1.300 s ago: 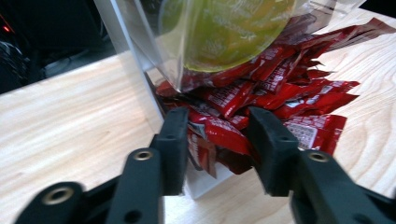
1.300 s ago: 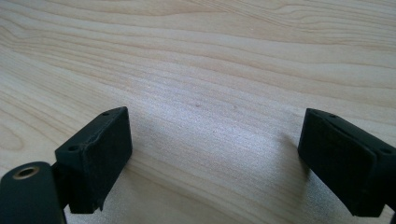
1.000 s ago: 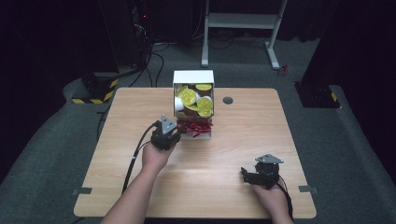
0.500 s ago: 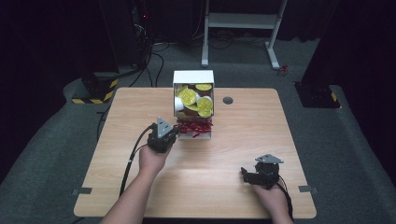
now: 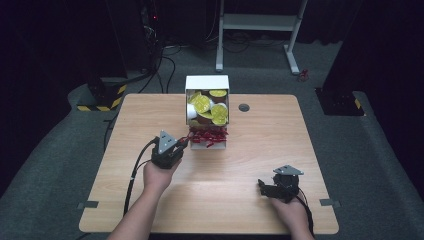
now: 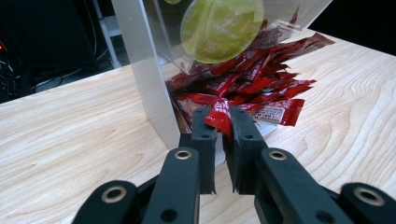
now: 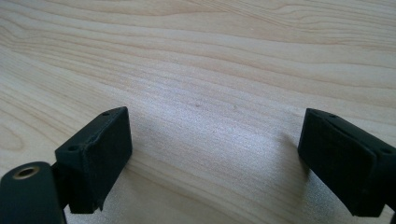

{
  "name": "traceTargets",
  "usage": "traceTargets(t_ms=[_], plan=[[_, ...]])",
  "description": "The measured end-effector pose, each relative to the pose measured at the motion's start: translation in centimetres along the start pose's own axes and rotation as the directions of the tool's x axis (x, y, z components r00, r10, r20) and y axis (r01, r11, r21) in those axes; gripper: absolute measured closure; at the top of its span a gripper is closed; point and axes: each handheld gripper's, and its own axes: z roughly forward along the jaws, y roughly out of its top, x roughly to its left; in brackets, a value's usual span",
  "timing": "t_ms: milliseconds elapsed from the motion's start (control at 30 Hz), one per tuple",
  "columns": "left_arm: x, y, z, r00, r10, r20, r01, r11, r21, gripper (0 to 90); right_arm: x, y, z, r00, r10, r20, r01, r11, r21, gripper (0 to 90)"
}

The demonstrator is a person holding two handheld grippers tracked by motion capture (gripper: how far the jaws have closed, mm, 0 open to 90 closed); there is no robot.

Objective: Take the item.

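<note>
- Red sachet [image 6: 218, 117]: our left gripper [image 6: 218, 122] has just clenched onto it and drawn back slightly from the dispenser [image 5: 206, 82], so extraction has begun.
- Our right gripper [image 7: 212, 154] rests released on the table [image 7: 196, 56].

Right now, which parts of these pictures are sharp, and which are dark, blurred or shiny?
High view: the light wooden table is brightly lit, the room around it nearly black. Left gripper view: the red foil sachets are sharp and a little glossy, the left tool near the lens is softer, and the clear plastic dispenser box looks hazy. Right gripper view: the wood grain is crisp, with soft shadows beside the open right tool.
</note>
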Motion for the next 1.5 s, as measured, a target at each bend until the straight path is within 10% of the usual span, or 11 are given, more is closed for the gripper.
traceTargets(t_ms=[1500], plan=[[1.2,0.3,-4.4,0.994,-0.092,0.059,0.099,0.9866,-0.13,86.0,0.0,0.0,0.0,1.0,-0.001,0.003,0.001,1.0,-0.003,9.6]])
